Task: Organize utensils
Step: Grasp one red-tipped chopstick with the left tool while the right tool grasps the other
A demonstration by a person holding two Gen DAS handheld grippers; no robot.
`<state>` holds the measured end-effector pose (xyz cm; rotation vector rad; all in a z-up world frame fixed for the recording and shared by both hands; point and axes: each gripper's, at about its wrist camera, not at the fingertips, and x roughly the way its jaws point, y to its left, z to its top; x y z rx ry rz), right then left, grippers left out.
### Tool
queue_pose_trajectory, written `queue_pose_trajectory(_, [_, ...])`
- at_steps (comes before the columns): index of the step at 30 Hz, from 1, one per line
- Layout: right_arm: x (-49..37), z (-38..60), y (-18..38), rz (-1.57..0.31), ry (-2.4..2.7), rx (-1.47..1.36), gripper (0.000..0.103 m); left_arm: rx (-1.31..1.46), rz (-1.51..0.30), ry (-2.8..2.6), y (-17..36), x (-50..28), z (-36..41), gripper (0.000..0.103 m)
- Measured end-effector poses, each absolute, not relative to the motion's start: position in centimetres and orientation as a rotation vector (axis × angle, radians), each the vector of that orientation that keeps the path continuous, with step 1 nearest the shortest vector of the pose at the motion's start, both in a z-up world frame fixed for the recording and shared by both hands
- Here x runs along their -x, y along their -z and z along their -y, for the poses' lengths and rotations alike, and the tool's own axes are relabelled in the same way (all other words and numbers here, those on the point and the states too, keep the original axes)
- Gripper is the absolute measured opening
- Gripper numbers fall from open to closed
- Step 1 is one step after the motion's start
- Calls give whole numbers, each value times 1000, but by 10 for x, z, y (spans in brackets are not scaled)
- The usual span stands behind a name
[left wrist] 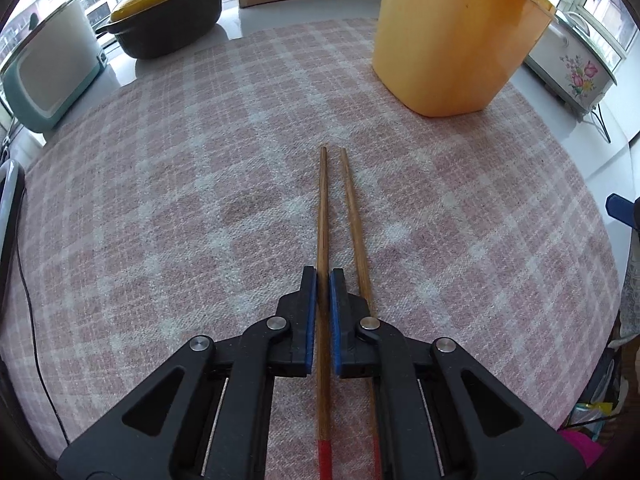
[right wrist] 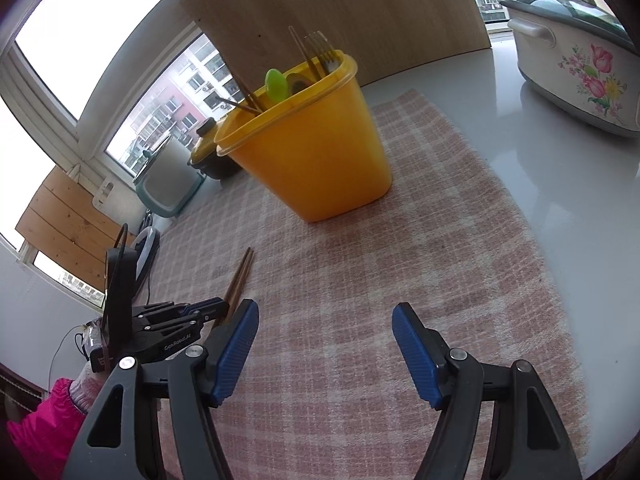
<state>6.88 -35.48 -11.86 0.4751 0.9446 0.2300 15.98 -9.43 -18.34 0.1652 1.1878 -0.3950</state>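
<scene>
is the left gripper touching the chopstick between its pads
Touching. The left wrist view shows the left gripper shut, its blue pads pressing both sides of the left chopstick.

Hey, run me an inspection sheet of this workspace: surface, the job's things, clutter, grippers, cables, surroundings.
Surface: pink checked cloth on a white countertop.
Job's things: two wooden chopsticks lie side by side on the cloth; the yellow bin already holds chopsticks, a fork and a green spoon.
Clutter: nothing seen on the cloth.
Grippers: left hand-held gripper shut on one chopstick, the second lying just outside its right finger; right hand-held gripper open, with nothing between its fingers.
Cables: a dark cable runs along the cloth's left edge.
Surroundings: yellow-lidded pot, floral cooker, teal appliance, wooden board, windows.
</scene>
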Motion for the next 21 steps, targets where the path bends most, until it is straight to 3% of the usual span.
queue_pose_trajectory(6, [-88,303,132,-1059,-324,-455,58,-77,-1198,371,180,-153,69,4])
queue_pose_trajectory(8, [-98,285,140,-1109,-347,-463,49,-43,-1196,367,179,-150,60,4])
queue_pose_trajectory(21, [-158,204,164,-1275,-321,-342,33,35,-1182,329,171,-129,16,4])
